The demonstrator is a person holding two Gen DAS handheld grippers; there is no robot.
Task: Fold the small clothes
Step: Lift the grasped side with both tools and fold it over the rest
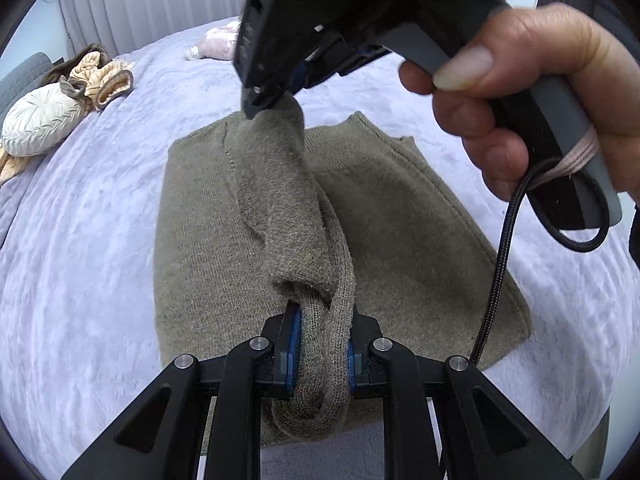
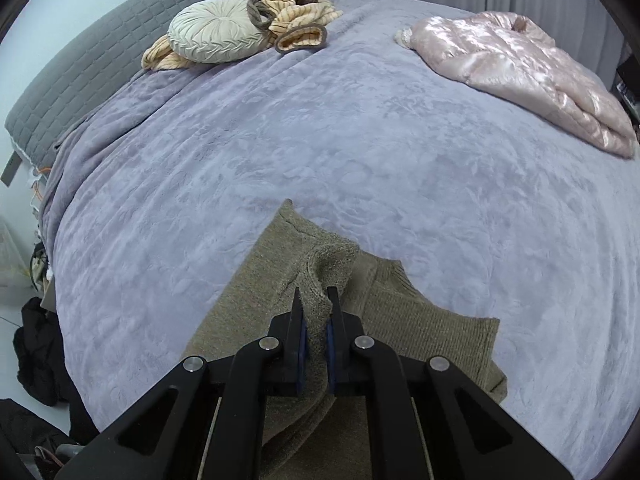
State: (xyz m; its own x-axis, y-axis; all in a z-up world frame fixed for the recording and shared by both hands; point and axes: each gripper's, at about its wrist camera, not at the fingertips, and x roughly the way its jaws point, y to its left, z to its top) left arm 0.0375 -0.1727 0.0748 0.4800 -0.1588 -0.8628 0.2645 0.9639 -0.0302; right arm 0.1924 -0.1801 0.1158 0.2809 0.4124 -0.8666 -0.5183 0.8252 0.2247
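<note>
An olive-brown knitted sweater [image 1: 400, 216] lies flat on the lilac bed cover [image 1: 100, 240]. One sleeve is lifted off it and stretched between my two grippers. My left gripper [image 1: 322, 320] is shut on the ribbed cuff end of the sleeve [image 1: 288, 208]. My right gripper [image 1: 260, 102], held by a hand [image 1: 520, 92], pinches the sleeve near the shoulder. In the right wrist view the right gripper [image 2: 316, 296] is shut on a raised fold of the sweater [image 2: 416, 320], with knit fabric pressed between its blue pads.
A round cream cushion [image 2: 216, 30] and a tan and brown bundle of clothes [image 2: 296, 12] lie by the grey headboard [image 2: 100, 48]. A pink quilted jacket [image 2: 520, 68] rests at the far right. A black cable [image 1: 500, 256] hangs from the right gripper. Dark clothes lie on the floor [image 2: 36, 356].
</note>
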